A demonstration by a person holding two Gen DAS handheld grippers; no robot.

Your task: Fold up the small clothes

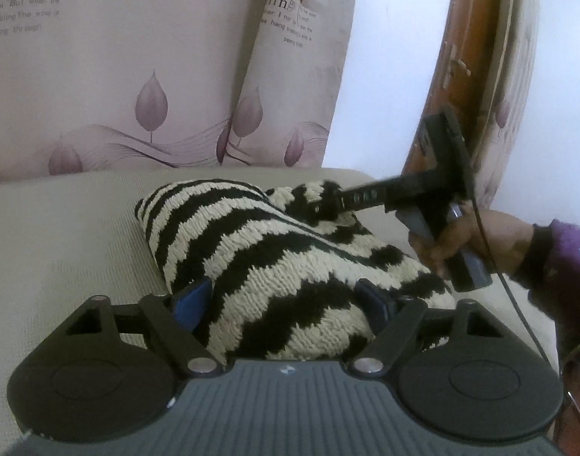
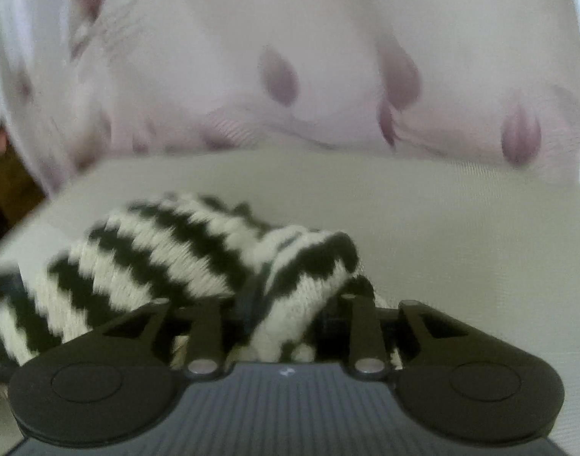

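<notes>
A black-and-cream zigzag knitted garment (image 1: 274,250) lies bunched on a beige cushion surface (image 1: 62,235). My left gripper (image 1: 286,300) has its blue-padded fingers (image 1: 193,296) on either side of the garment's near end, with thick knit between them. My right gripper (image 1: 328,201), held by a hand (image 1: 476,239), bites the garment's far upper part in the left wrist view. In the blurred right wrist view the right gripper (image 2: 286,304) is shut on a fold of the garment (image 2: 168,258), which drapes left.
A cushion with a purple leaf print (image 1: 149,76) stands upright behind the surface. A wooden door (image 1: 468,57) and white wall are at the right. A black cable (image 1: 491,250) runs from the right gripper.
</notes>
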